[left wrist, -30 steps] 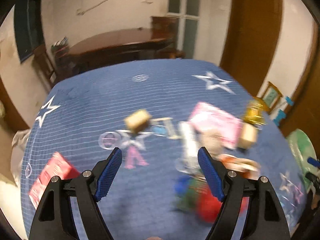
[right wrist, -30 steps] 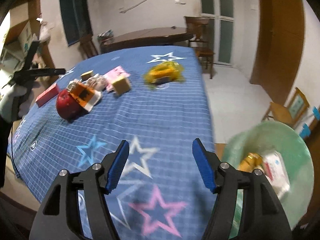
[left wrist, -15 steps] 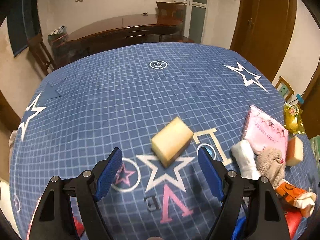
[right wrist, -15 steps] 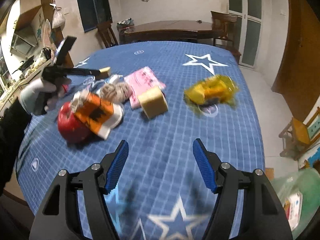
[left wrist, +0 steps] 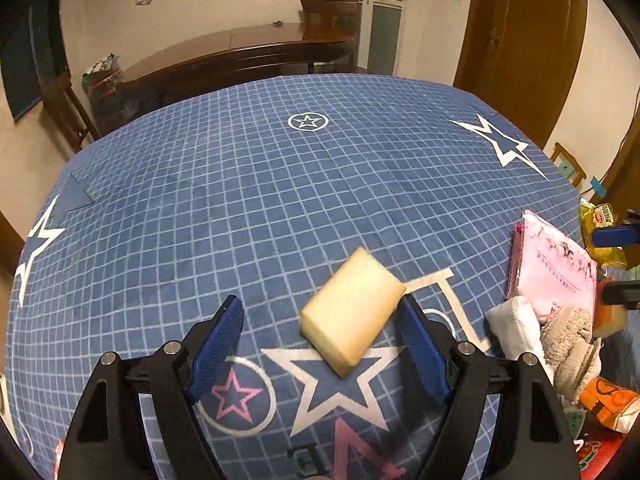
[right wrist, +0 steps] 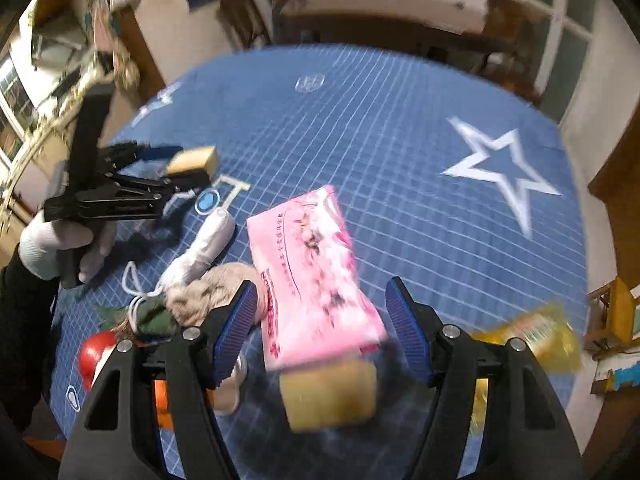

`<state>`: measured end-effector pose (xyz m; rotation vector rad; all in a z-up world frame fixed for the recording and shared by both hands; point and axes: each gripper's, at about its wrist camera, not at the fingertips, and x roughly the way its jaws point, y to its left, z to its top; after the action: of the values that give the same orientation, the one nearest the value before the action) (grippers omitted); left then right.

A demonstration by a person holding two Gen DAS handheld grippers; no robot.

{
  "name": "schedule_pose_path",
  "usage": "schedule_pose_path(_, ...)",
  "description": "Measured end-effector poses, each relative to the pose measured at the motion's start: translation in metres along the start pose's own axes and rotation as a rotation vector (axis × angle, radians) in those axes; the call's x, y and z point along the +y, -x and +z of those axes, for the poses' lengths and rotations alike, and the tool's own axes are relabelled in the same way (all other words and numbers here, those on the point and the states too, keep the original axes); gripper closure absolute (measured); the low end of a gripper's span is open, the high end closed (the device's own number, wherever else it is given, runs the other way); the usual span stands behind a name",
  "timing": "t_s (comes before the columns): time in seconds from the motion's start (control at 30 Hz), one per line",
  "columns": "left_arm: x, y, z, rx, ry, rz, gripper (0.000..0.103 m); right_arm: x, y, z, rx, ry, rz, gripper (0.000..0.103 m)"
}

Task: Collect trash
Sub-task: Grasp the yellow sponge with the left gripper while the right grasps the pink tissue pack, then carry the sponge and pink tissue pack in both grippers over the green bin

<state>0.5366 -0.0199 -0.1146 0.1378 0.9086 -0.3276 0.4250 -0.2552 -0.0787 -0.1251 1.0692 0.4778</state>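
Note:
A yellow sponge block point(left wrist: 352, 320) lies on the blue star tablecloth point(left wrist: 280, 184). My left gripper point(left wrist: 320, 350) is open, with the sponge between its fingertips and close to the right one; it also shows in the right wrist view point(right wrist: 176, 168). My right gripper point(right wrist: 320, 328) is open over a pink tissue pack point(right wrist: 312, 280), with a second yellow sponge point(right wrist: 328, 394) just under it. A yellow snack bag point(right wrist: 532, 336) lies to its right.
A white sock point(right wrist: 204, 248), a beige knit bundle point(right wrist: 212, 296), a red ball point(right wrist: 98, 352) and an orange wrapper point(left wrist: 608, 400) lie in a heap. A dark wooden table point(left wrist: 240, 56) and chairs stand behind. The cloth's far edge drops off.
My left gripper has moved in around the sponge block. My right gripper has swung left and forward over the pink pack and the second sponge; the view is blurred with motion.

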Motion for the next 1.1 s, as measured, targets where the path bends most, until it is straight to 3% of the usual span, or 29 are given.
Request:
schedule_pose_path(0.13,-0.005,-0.008,0.004,-0.002,-0.012,-0.011,0.023,0.000,-0.023,0.015,0.093,0.005,0.000,0.039)
schedule_pose_path(0.3,-0.010,-0.012,0.007,-0.012,-0.016,-0.017,0.031,0.000,-0.042,0.016,0.130,-0.004,-0.018,0.038)
schedule_pose_path(0.43,-0.017,-0.011,0.007,-0.030,-0.022,-0.045,0.062,0.010,-0.036,0.010,0.094,0.016,-0.033,0.057)
schedule_pose_path(0.57,-0.028,-0.008,0.001,-0.041,-0.041,-0.010,0.069,0.027,-0.021,-0.002,0.029,0.066,-0.100,0.081)
schedule_pose_path(0.63,-0.031,-0.005,-0.003,-0.043,-0.025,-0.001,0.069,0.032,-0.008,-0.007,-0.022,0.070,-0.107,0.087)
schedule_pose_path(0.87,-0.034,0.051,-0.026,-0.136,0.018,0.031,0.070,0.048,0.046,-0.019,-0.210,0.069,-0.129,0.092)
schedule_pose_path(1.1,-0.071,0.156,-0.061,-0.349,0.034,0.080,0.070,0.075,0.097,-0.053,-0.419,0.018,-0.172,0.092)
